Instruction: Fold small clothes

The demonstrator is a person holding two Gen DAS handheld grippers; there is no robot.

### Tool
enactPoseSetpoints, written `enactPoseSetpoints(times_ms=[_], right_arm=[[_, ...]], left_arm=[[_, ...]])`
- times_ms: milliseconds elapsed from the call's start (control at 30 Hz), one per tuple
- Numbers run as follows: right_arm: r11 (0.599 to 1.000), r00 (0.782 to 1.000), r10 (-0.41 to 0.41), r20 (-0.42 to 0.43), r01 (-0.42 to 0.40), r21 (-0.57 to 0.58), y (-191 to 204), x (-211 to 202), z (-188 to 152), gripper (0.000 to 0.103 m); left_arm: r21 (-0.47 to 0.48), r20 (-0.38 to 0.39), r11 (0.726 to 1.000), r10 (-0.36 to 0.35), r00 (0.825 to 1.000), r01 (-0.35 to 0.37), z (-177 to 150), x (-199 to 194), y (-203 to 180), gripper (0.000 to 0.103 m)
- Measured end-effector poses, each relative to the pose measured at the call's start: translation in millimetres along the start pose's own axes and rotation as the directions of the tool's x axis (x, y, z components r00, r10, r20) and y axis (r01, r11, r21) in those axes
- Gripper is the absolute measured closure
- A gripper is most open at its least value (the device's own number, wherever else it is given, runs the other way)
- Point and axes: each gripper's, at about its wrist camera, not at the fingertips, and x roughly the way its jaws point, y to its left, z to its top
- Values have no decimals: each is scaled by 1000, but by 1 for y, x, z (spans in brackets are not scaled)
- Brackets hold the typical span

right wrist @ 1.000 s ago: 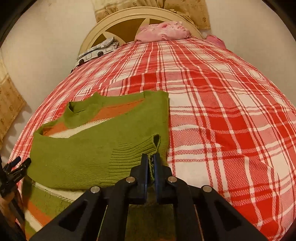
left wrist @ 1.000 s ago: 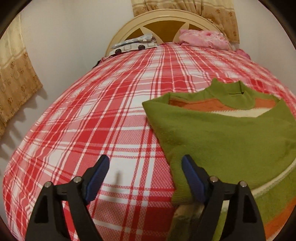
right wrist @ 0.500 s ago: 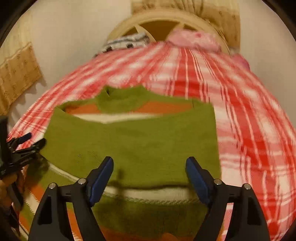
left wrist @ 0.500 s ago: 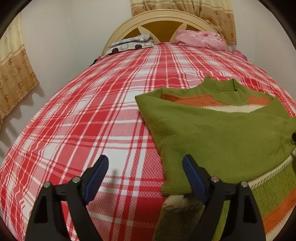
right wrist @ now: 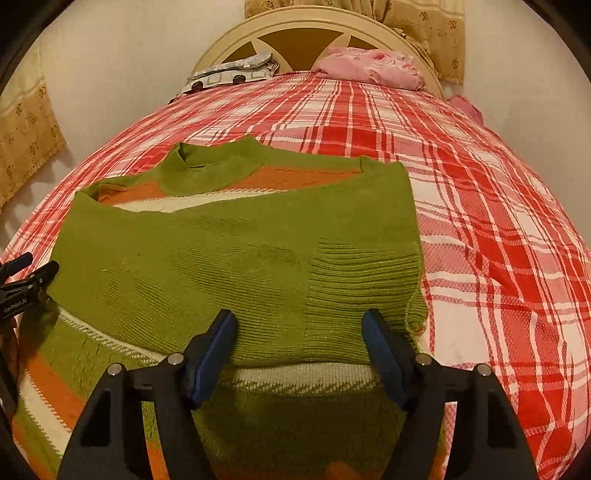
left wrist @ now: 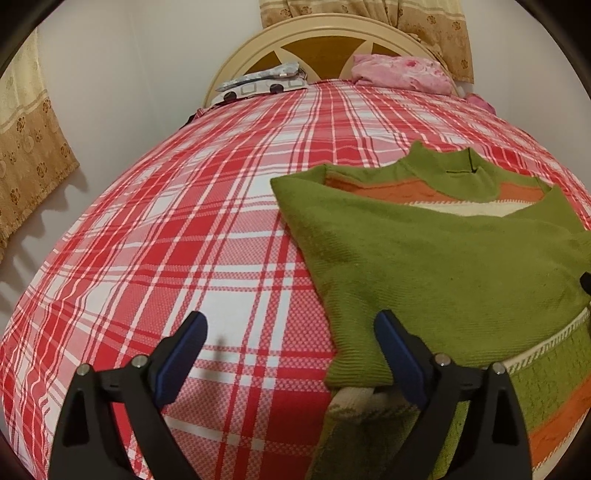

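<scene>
A green sweater point(right wrist: 236, 258) with orange and cream stripes lies flat on the red plaid bed, both sleeves folded across its front. It also shows in the left wrist view point(left wrist: 443, 258). My right gripper point(right wrist: 299, 354) is open and empty, low over the sweater's lower middle, near the ribbed cuff point(right wrist: 362, 280). My left gripper point(left wrist: 291, 362) is open and empty at the sweater's left edge, its right finger over the cloth. The left gripper's tips also show at the left edge of the right wrist view point(right wrist: 26, 277).
The red and white plaid bedspread point(left wrist: 184, 240) covers the whole bed. A cream headboard point(left wrist: 321, 33), a patterned pillow point(left wrist: 266, 81) and a pink bundle point(left wrist: 402, 72) are at the far end. Curtains point(left wrist: 26, 166) hang at the left wall.
My right gripper let go of the sleeve cuff, opened, and moved left over the sweater's middle. The sleeve now lies across the front. My left gripper stayed open and shifted slightly.
</scene>
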Motion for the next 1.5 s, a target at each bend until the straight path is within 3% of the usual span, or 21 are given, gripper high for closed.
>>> enactPoseSetpoints(times_ms=[633, 867, 1500], right_arm=[[996, 999, 19, 37, -22, 85, -17, -26, -8, 31], [998, 1000, -4, 9, 3, 59, -13, -23, -12, 31], [998, 1000, 7, 3, -7, 57, -6, -48, -34, 31]], left_arm=[[-6, 46, 997, -75, 996, 75, -12, -31, -1, 8], [3, 20, 997, -76, 997, 76, -20, -32, -7, 8], [-22, 56, 990, -135, 989, 137, -40, -68, -3, 8]])
